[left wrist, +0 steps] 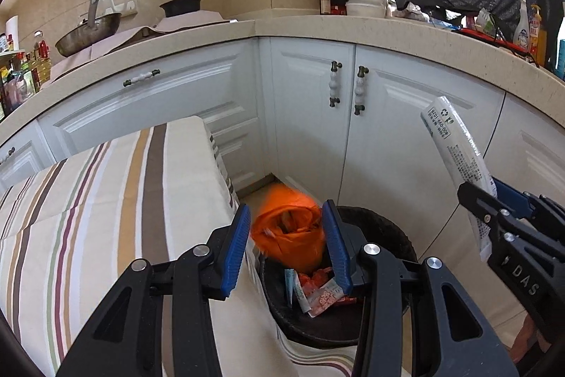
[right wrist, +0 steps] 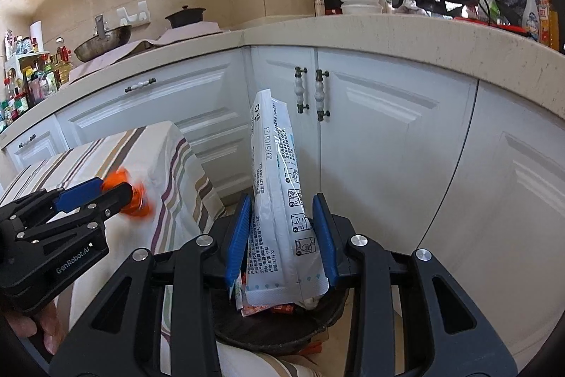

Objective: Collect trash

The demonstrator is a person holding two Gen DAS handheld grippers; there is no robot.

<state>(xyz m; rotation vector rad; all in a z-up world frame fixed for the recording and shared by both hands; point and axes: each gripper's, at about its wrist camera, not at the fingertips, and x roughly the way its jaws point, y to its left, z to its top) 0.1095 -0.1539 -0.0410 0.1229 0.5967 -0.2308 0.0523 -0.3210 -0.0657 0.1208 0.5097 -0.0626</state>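
Left wrist view: left tongs (left wrist: 287, 242) clamp a crumpled orange bag (left wrist: 287, 228), blurred, above the black bin (left wrist: 388, 225), which sits between the striped bench (left wrist: 106, 200) and cabinets (left wrist: 388, 136).

Right wrist view: right tongs (right wrist: 282, 235) grip a white packet (right wrist: 279, 186) upright over the bin (right wrist: 268, 334).

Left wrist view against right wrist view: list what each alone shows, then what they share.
Left wrist only: the orange wrapper's crumpled open front between the left gripper's fingers. Right wrist only: the white packet's printed face and date, and a spice rack. Both: the black bin holding red-and-white wrappers, the striped tablecloth, the white cabinets, and the right gripper holding its packet.
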